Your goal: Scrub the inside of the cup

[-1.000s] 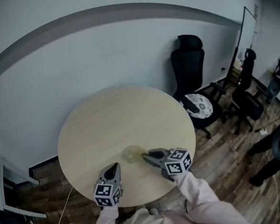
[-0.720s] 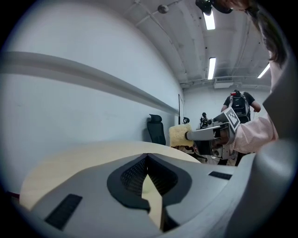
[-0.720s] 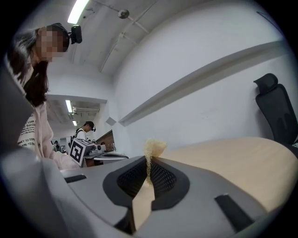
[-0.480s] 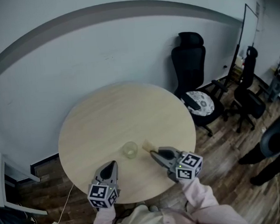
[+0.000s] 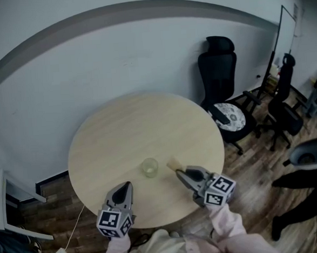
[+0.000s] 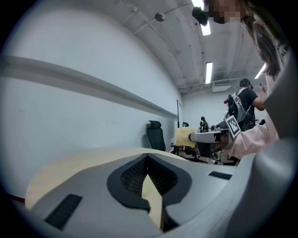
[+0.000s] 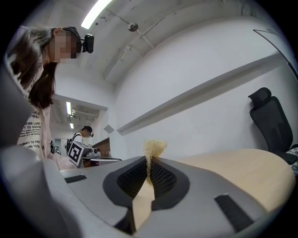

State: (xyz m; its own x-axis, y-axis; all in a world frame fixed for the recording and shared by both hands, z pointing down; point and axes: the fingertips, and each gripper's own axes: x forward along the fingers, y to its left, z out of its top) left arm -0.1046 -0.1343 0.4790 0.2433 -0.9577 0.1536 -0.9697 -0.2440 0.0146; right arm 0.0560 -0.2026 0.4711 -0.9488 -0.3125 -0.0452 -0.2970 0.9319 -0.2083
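Pale-yellow sponge point(image 5: 173, 163), clear cup point(image 5: 149, 167), beige table point(image 5: 126, 128)

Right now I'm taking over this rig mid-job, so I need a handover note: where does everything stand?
Left gripper: shut, empty, over the near edge of the table, short of the cup.
Right gripper: shut on the sponge, just right of the cup, clear of it.
Cup: upright on the table, held by nothing.
Done: sponge in hand; whether any scrubbing happened cannot be told.
To do: probably steady the cup, push the sponge inside, scrub.
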